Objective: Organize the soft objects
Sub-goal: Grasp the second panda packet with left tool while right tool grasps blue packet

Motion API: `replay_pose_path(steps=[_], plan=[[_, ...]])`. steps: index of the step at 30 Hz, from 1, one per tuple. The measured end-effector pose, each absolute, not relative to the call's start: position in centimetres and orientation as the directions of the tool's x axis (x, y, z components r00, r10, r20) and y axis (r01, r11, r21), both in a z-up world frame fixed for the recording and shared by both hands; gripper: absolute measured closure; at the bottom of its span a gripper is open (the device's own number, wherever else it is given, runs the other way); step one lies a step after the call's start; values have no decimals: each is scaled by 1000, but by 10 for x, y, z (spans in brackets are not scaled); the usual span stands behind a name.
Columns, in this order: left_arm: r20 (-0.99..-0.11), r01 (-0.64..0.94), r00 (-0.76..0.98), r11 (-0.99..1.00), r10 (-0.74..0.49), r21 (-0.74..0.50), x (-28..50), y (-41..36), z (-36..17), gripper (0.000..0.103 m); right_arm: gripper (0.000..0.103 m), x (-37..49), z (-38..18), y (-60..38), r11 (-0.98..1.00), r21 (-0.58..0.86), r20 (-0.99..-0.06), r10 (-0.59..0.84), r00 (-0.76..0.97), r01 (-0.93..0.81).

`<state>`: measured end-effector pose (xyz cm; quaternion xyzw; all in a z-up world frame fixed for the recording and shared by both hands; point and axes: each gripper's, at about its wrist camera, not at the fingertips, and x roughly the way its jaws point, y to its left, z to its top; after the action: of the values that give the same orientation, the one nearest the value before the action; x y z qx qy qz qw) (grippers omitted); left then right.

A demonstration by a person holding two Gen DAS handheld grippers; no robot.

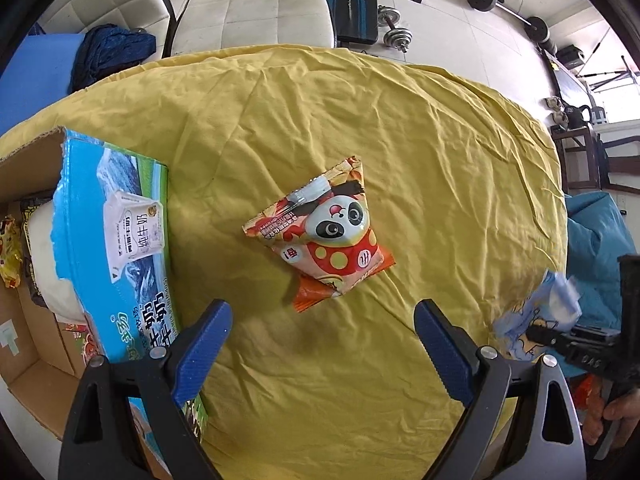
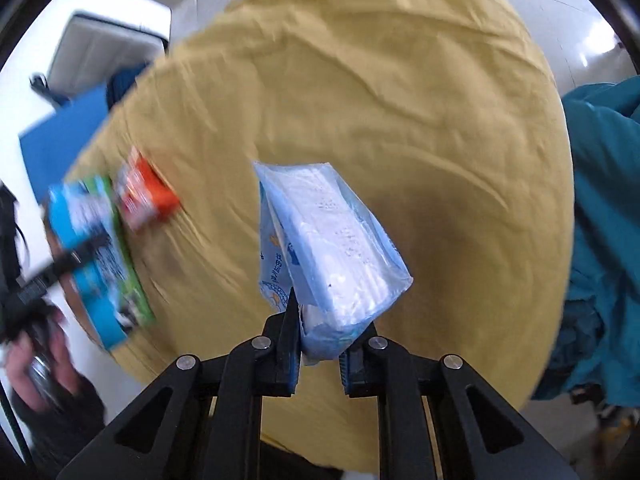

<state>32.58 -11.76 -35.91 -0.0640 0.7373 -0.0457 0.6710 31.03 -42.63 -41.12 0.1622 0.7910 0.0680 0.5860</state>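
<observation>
My right gripper [image 2: 319,354] has its jaws clamped on the lower end of a light-blue tissue pack [image 2: 332,248], which I hold lifted above the yellow cloth [image 2: 420,100] covering the bench; the pack tilts up and away from me, its clear face showing the white tissues inside. This view is smeared by motion blur.

My left gripper [image 1: 322,328] hangs with its jaws spread wide and nothing between them, just above the cloth [image 1: 420,120]. Ahead of it, near the middle of the bench, lies a panda snack bag [image 1: 324,236], resting on top of an orange packet [image 1: 310,292] that pokes out from under its near edge. At the left edge of the bench sits an open milk carton box [image 1: 120,240] with snack packets [image 1: 10,252] and something white inside. The held tissue pack [image 1: 538,314] shows at the far right of this view, well apart from the panda bag.
</observation>
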Motion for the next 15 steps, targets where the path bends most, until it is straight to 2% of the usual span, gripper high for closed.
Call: replay_pose_path(steps=[1,3,4,6,7,8,9,12,13,14,15], plan=[[-982,-45,-98,986,-164,-160,327,-117,-362,10,86,307,-418,-428,950,266,-908,305,-288,166],[-978,-72,-108,983,-176,-169,333,-116,-367,10,79,304,-430,-436,964,203,-918,249,-309,174],[-977,-79,-114,982,-180,-172,336,-117,-370,10,69,304,-436,-445,954,191,-920,256,-297,231],[-975,-90,-131,982,-177,-166,345,-121,-380,10,40,303,-437,-456,941,165,-933,246,-262,296],[-975,-96,-139,982,-175,-163,350,-123,-385,10,34,302,-433,-461,932,149,-947,231,-225,331],[-974,-97,-147,982,-173,-160,353,-124,-390,10,21,303,-430,-462,929,129,-957,209,-201,348],[-973,-97,-160,984,-166,-152,357,-127,-397,10,16,300,-424,-463,924,103,-968,178,-178,367],[-971,-86,-185,987,-153,-139,363,-134,-414,10,16,290,-407,-460,887,72,-988,127,-91,456],[-973,-71,-180,989,-144,-133,365,-138,-418,16,16,288,-403,-459,873,83,-988,135,-73,481],[-976,-53,-175,991,-130,-123,366,-142,-421,30,16,282,-398,-463,847,109,-986,157,-49,521],[-978,-30,-174,994,-112,-108,367,-147,-423,39,16,277,-397,-462,822,125,-984,174,-36,555]])
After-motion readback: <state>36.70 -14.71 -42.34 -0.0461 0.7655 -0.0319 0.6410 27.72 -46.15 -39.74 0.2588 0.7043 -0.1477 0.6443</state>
